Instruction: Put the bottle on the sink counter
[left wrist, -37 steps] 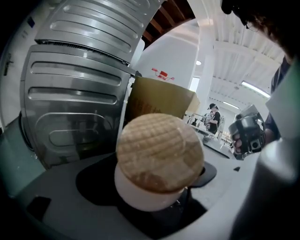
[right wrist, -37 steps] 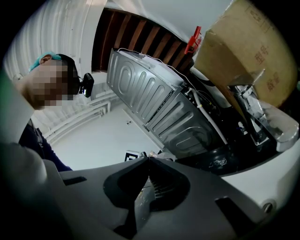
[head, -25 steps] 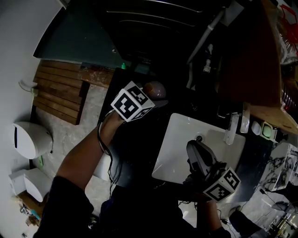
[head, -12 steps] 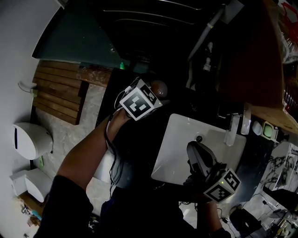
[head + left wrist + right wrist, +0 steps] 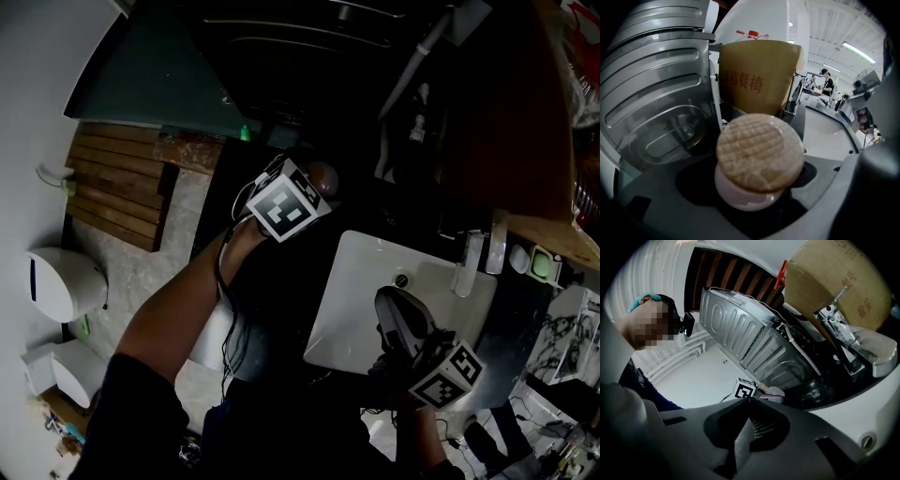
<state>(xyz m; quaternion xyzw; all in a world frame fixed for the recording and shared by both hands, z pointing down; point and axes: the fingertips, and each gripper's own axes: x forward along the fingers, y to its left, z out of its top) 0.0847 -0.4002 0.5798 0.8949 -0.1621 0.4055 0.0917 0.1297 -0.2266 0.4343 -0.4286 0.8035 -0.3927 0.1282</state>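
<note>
In the left gripper view a white bottle with a round, wood-patterned cap fills the middle, and my left gripper is shut on its body. From the head view, only the bottle's cap shows, past the left gripper's marker cube, over the dark counter left of the white sink basin. My right gripper hangs over the basin's near side. Its jaws meet at the tip with nothing between them. The right gripper view also catches the bottle in the distance.
A faucet stands at the basin's far right rim. A cardboard box and a ribbed metal panel rise behind the bottle. A wooden slat mat and a white toilet lie on the floor to the left.
My left gripper has carried the bottle a little to the right, towards the sink. The right gripper has stayed over the basin.
</note>
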